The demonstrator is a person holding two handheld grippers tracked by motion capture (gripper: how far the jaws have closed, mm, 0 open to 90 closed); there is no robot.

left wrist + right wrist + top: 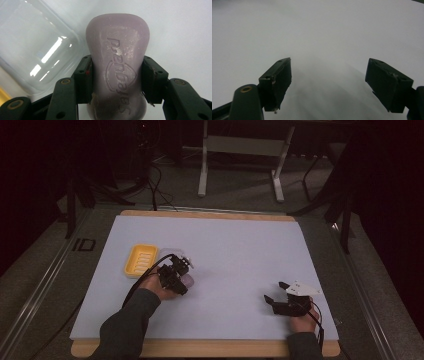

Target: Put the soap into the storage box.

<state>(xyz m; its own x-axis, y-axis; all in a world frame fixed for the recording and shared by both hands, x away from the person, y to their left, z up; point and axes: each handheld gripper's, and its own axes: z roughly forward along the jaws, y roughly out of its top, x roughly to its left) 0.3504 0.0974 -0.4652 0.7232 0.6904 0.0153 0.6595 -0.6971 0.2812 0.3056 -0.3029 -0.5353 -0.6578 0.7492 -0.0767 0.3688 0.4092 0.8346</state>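
Table [230, 240]: white sheet on a wooden board, taking up the middle of the high view; pale ground behind the jaws in both gripper views.

Sleeve [125, 325]: dark, entering at the lower left of the high view; leads up to the hand on the left gripper.

Lid [32, 47]: clear plastic cover with rounded corners, upper left of the left gripper view, lying on the table just beside the soap. In the high view it is a faint pale shape right of the dish, too dim to mark.

Dish [140, 260]: yellow, ribbed inside, left of centre in the high view, flat on the table; a yellow sliver of it at the lower left edge of the left gripper view.

Right gripper [276, 291]: lower right of the high view, held low over bare table, grey plate on top. Jaws spread wide with nothing between them; in the right gripper view [328, 82] the two black pads stand well apart.

Left gripper [187, 272]: just right of the dish in the high view. Jaws clamped on the soap, one pad on each long side [117, 80].

Soap [117, 57]: pale lilac bar with a stamped brand mark, centre of the left gripper view, waist pinched between the pads, far end jutting beyond them. In the high view a small pale patch at the gripper tips [189, 280].
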